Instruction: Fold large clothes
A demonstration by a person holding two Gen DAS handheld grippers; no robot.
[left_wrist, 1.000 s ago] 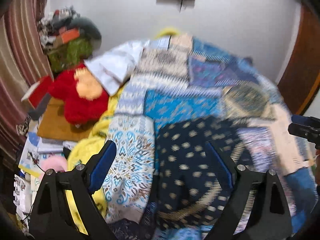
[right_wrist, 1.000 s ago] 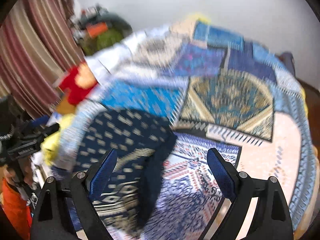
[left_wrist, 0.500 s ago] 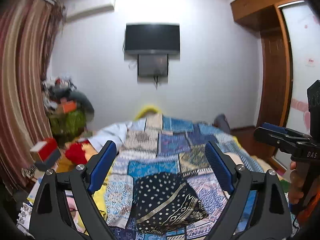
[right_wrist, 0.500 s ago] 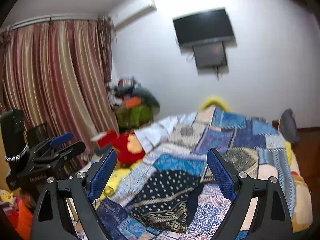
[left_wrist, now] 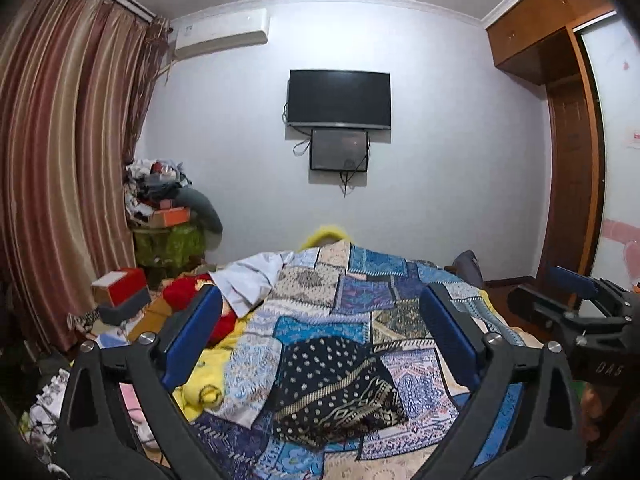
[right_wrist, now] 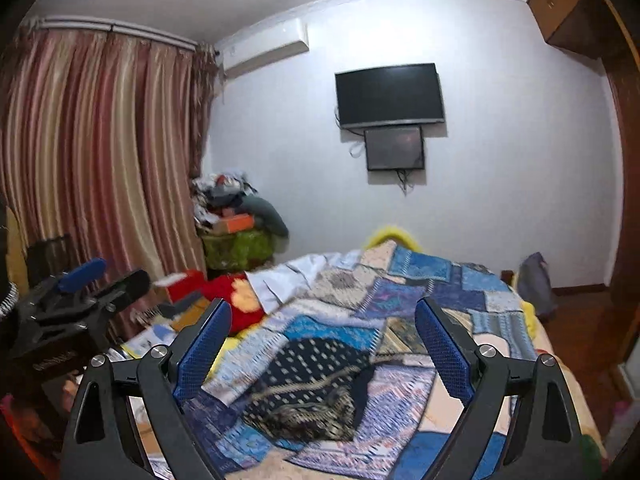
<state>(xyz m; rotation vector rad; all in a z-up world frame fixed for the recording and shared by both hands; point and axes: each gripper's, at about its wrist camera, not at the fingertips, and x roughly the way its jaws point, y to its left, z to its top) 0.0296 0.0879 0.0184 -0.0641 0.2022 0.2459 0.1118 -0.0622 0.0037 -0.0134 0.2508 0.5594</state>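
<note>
Both tongs are held up over the near end of the bed (left_wrist: 460, 280), pointing toward the far wall. The left tongs (left_wrist: 320, 340) and the right tongs (right_wrist: 324, 344) grip nothing, their jaws spreading wider. The dark dotted garment (left_wrist: 332, 388) lies folded on the patchwork bedspread (left_wrist: 360, 292), below and apart from both. A television (left_wrist: 339, 98) hangs on the wall.

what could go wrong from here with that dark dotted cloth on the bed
Both the left gripper and right gripper are empty, jaws opening, well above the dark cloth. It lies bunched on the patchwork quilt, so a grab could pinch the quilt too. The busy patterns may hide the cloth's edges, so a fold might start off-corner.
</note>
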